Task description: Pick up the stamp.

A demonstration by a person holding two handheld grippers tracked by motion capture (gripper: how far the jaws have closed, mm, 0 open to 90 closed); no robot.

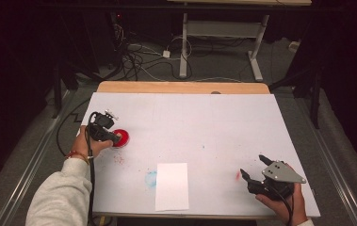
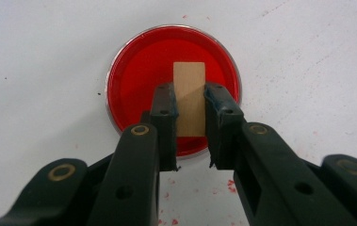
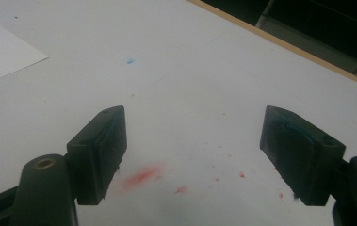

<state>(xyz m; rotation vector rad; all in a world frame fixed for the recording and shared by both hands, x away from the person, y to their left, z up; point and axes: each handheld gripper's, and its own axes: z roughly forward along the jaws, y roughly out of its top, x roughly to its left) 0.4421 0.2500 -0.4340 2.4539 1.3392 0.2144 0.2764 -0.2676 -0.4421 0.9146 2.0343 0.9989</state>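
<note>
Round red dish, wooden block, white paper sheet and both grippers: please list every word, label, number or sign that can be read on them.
None: no readable text in any view.
Round red dish: plain.
Small wooden block held by the left gripper: blank.
White paper sheet: blank.
Right gripper: no marking legible.

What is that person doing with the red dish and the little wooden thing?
A person holds a gripper in each hand at a white table. The left gripper is shut on a small wooden block, holding it over a round dish of red paint. The right gripper is open, holding nothing, above red smudges. A white paper sheet lies nearby.
</note>
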